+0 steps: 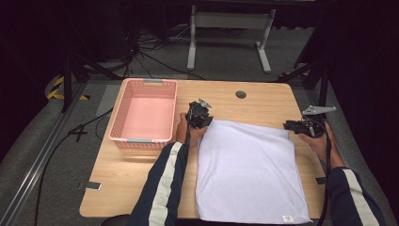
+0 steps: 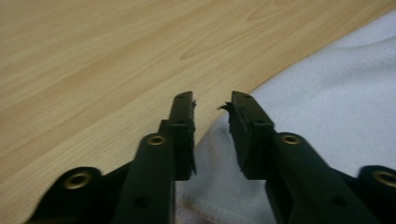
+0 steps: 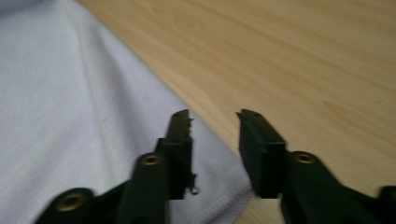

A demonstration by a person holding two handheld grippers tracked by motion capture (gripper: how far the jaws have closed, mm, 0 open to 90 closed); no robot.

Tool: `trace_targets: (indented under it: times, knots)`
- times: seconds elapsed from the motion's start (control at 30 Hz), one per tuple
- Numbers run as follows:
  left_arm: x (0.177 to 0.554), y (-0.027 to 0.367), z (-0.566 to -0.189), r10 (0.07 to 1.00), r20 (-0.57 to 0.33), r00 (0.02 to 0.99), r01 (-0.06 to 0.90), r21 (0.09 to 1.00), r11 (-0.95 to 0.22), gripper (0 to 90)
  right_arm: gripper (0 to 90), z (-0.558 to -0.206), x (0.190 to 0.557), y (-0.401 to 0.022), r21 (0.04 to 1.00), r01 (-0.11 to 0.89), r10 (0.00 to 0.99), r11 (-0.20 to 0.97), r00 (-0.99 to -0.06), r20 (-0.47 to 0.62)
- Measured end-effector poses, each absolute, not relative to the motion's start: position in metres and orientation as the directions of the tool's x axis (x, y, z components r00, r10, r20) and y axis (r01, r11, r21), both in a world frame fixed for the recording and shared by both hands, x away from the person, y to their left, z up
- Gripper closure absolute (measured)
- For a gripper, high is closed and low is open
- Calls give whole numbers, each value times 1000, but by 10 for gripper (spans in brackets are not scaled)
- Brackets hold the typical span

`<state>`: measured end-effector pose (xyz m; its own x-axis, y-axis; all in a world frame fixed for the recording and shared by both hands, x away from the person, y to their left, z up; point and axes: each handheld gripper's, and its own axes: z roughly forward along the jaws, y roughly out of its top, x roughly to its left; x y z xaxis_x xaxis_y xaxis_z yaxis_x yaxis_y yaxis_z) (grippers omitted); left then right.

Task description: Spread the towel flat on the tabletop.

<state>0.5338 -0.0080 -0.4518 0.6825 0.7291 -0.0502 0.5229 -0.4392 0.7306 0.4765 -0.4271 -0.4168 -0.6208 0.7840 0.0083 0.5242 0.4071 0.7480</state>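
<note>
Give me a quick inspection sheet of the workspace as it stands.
Surface: light wooden table, round grommet hole near the far edge.
Job's things: folded white cloth towel lying flat, near edge at the table's front; empty pink plastic basket at far left.
Clutter: small dark tabs on the table's side edges.
Grippers: left tool open over the towel's far left corner; right tool open over the far right corner.
Cables: black cables on the floor.
Surroundings: grey floor, white metal stand, dark backdrop.

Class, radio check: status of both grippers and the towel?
Left gripper open at towel far-left corner. Right gripper open at far-right corner. Towel flat, folded. Pink basket clear, left.
</note>
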Motion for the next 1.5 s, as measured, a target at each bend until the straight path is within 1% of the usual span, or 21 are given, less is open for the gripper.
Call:
trace_targets:
  times: [0.07, 0.13, 0.27, 0.3, 0.37, 0.4, 0.47, 0.5, 0.53, 0.63, 0.67, 0.73, 0.83, 1.07, 1.13, 1.23, 1.27, 1.33, 1.4, 1.47, 1.5]
  knots:
    - [535, -8, -454, 740, -36, 671, 537, 712, -452, 589, 551, -422, 479, -423, 719, 541, 794, 436, -608, -24]
    - [537, -7, -458, 750, -47, 660, 560, 696, -449, 504, 525, -426, 480, -422, 707, 550, 766, 445, -642, 17]
    - [539, -3, -463, 748, -76, 659, 569, 701, -430, 497, 490, -435, 482, -420, 655, 579, 751, 486, -660, 25]
    - [538, -4, -463, 752, -81, 654, 573, 702, -423, 497, 509, -438, 482, -419, 650, 577, 741, 495, -671, 33]
    - [538, -4, -462, 740, -75, 668, 565, 698, -440, 514, 570, -442, 482, -416, 624, 578, 726, 526, -687, 26]
    - [538, -4, -462, 729, -76, 681, 561, 694, -451, 562, 624, -442, 482, -415, 623, 570, 725, 536, -688, 6]
    - [538, -4, -461, 713, -72, 697, 549, 693, -467, 621, 797, -441, 482, -415, 625, 556, 729, 548, -684, -32]
    - [538, -4, -461, 710, -83, 699, 551, 695, -461, 678, 859, -441, 482, -415, 623, 543, 726, 563, -685, -60]
    - [537, -5, -461, 706, -85, 703, 553, 690, -467, 708, 875, -440, 483, -415, 627, 538, 728, 564, -682, -70]
    - [537, -6, -461, 700, -83, 710, 547, 691, -473, 737, 886, -438, 482, -416, 638, 521, 738, 567, -665, -114]
    - [537, -6, -461, 700, -83, 710, 547, 691, -473, 768, 886, -438, 482, -416, 638, 521, 738, 567, -665, -114]
    - [538, -7, -460, 693, -76, 717, 541, 687, -485, 775, 888, -429, 483, -422, 705, 495, 775, 507, -621, -121]
    - [540, -5, -460, 687, -89, 721, 545, 686, -483, 775, 887, -422, 486, -427, 741, 489, 800, 461, -591, -108]
    - [541, -7, -462, 708, -85, 701, 548, 700, -459, 757, 880, -435, 501, -418, 705, 515, 820, 488, -548, -167]
    - [541, -8, -461, 722, -66, 688, 551, 696, -461, 700, 832, -438, 503, -417, 705, 529, 829, 472, -538, -151]
    - [542, -7, -461, 749, -54, 660, 561, 699, -444, 578, 629, -439, 505, -419, 713, 543, 841, 445, -526, -124]
    - [542, -7, -461, 753, -54, 655, 566, 695, -442, 526, 593, -438, 505, -422, 725, 543, 848, 423, -519, -105]
    - [543, -4, -463, 754, -71, 654, 568, 704, -426, 523, 533, -438, 505, -427, 737, 553, 830, 389, -558, -19]
    - [543, -3, -462, 753, -73, 654, 570, 702, -427, 538, 481, -442, 508, -427, 700, 587, 833, 408, -553, -22]
    - [544, -4, -462, 738, -82, 670, 565, 702, -434, 618, 422, -448, 512, -427, 672, 617, 838, 411, -546, -11]
    - [543, -5, -461, 728, -91, 679, 567, 695, -442, 669, 410, -449, 513, -428, 675, 630, 847, 384, -531, 13]
